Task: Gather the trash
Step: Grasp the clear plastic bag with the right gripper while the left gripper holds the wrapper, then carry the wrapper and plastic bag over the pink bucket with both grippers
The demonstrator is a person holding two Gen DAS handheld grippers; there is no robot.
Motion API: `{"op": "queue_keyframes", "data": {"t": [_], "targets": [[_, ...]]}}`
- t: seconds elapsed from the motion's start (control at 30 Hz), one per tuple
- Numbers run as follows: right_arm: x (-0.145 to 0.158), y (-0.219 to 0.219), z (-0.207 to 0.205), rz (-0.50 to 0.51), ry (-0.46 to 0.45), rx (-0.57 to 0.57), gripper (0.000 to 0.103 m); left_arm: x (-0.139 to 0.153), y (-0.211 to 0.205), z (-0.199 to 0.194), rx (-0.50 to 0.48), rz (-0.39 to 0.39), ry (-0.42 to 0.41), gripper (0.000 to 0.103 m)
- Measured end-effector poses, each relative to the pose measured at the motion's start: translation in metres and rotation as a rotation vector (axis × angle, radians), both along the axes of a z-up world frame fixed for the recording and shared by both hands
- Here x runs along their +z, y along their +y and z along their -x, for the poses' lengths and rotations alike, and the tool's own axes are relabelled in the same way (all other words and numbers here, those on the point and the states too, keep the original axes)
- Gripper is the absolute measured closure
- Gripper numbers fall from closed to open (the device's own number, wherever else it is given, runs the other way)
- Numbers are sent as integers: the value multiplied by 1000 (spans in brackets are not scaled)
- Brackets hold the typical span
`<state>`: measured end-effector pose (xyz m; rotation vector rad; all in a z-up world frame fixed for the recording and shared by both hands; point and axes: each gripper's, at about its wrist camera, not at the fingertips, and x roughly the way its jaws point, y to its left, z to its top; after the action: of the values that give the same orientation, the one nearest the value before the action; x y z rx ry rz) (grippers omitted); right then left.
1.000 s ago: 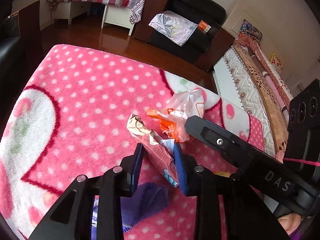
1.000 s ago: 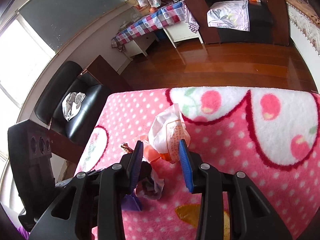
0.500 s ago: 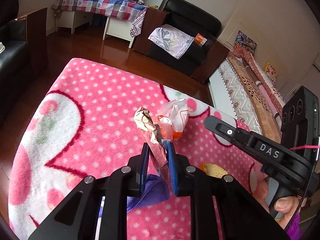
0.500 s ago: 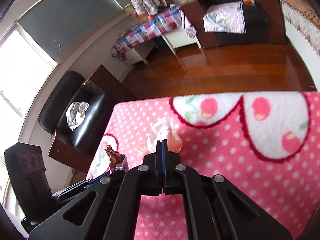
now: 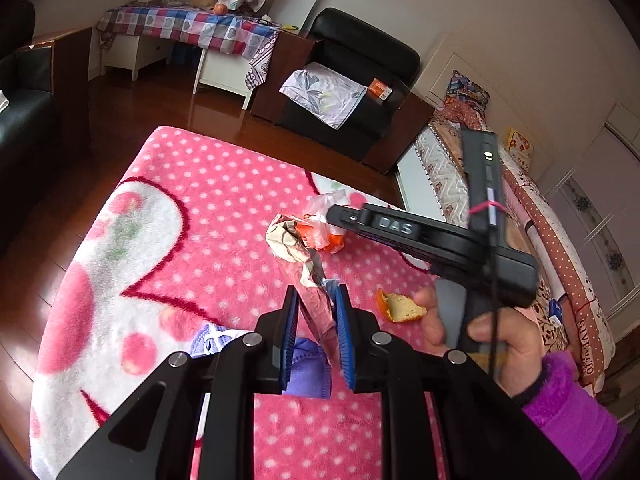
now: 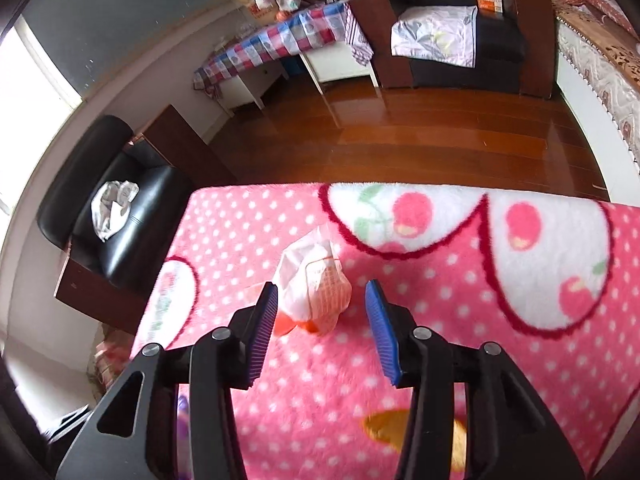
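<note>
My left gripper (image 5: 314, 314) clamps a crumpled wrapper (image 5: 298, 258), frame center; orange peel (image 5: 398, 305) only there. Right gripper (image 6: 322, 316) spread apart around plastic bag (image 6: 314, 284) on pink blanket (image 6: 460, 320).

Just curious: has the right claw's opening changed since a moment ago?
Yes. The right claw, shut half a second ago, now gapes around the plastic bag on the pink blanket.

Lighting: bright, even daylight; window (image 6: 36, 76) blown out, left of the pink blanket (image 6: 440, 288). Glare streaked the wood floor (image 6: 420, 128) beyond the blanket. Heavy fisheye curvature, dark vignetted corners. Motion blur softened the blanket's near edge and the right claw (image 5: 340, 216).
</note>
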<state>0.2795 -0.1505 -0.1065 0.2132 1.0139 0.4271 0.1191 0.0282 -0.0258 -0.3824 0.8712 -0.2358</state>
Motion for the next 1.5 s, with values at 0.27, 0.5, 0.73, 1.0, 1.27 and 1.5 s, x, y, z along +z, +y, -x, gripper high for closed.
{"op": "queue_keyframes", "data": {"t": [0.27,0.5,0.73,1.0,1.27,1.5], "targets": [[8,-1,7,-34,-29,45,90,4,-4,15,-8,5,-2,85],[43,-44,62,-88,-123,41,92,14,-22,28,-10,-15,-8,85],[84,-109,139,-83,-240,-38,92,31,-74,37,-78,-43,-34,85],[105,-206,210,-21,-319,-250,92,54,-165,45,-213,-57,-82,85],[99,-293,246,29,-330,-433,92,65,-258,44,-347,-64,-117,85],[85,-332,251,72,-324,-520,92,54,-326,33,-445,-89,-95,85]]}}
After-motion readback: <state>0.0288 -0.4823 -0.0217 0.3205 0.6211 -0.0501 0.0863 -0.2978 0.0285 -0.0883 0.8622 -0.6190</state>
